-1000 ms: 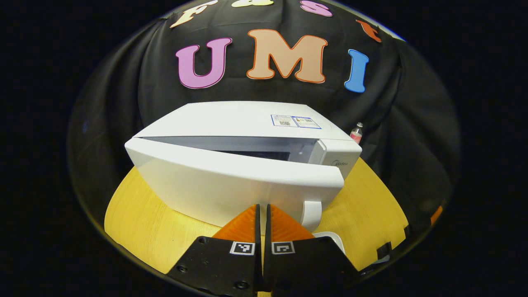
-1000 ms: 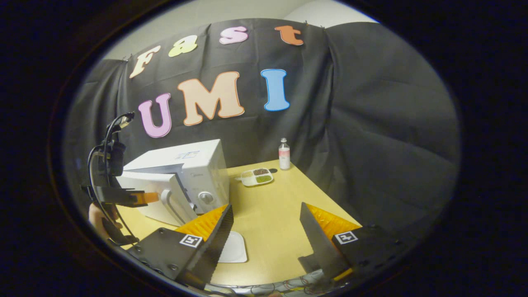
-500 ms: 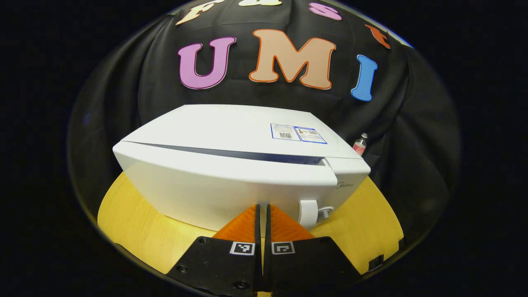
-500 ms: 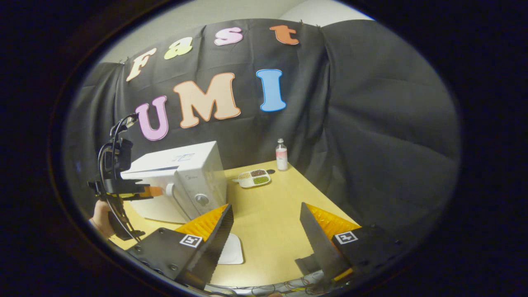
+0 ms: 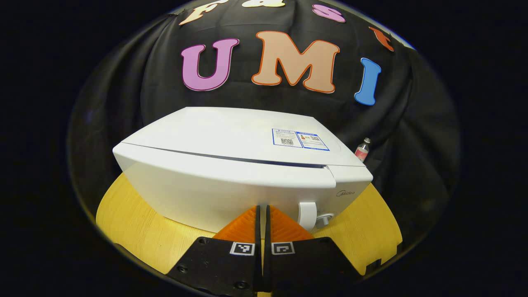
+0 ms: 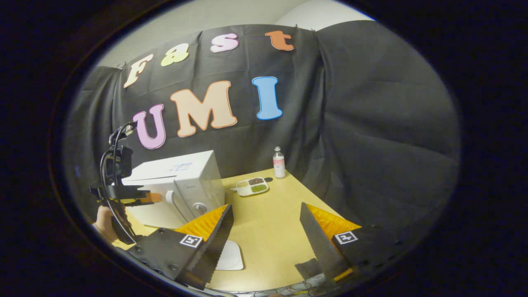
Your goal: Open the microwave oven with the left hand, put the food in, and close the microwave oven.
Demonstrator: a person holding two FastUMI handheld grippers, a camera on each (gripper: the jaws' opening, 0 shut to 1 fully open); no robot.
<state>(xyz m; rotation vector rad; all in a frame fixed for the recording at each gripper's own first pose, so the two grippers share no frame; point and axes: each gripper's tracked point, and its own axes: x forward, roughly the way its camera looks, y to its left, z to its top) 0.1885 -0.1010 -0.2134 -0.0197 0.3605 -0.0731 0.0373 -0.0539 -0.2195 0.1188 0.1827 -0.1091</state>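
The largest thing I have is the yellow wooden surface [image 6: 268, 222], which runs out ahead of both claws to the black cloth wall. On it, straight in front of my left claw [image 5: 262, 216], stands the white microwave oven [image 5: 231, 165]. Its door [image 5: 214, 189] lies flush with the body, with only a thin dark seam along the top edge, so I read it as closed. My left claw has its fingers pressed together with nothing between them, and their tips sit right at the lower front of the door; whether they actually touch it, I cannot tell. The white door handle [image 5: 307, 214] is just to the right of those tips, and the control knob [image 5: 326, 216] peeks out just beyond it.

From my right claw [image 6: 266, 220], the microwave oven [image 6: 181, 185] is ahead and to the left, and I can see the other claw [image 6: 150, 198] at its door, held by a hand [image 6: 105, 216]. My right claw is spread wide and holds nothing.

A flat white plate [image 6: 229, 255] lies on the surface just below and beside its left finger [image 6: 214, 231]. Farther ahead, a little left of centre, sits a white divided tray of food [image 6: 252, 186]. Beyond it, near the wall, stands a small bottle with a pink label [image 6: 279, 163].
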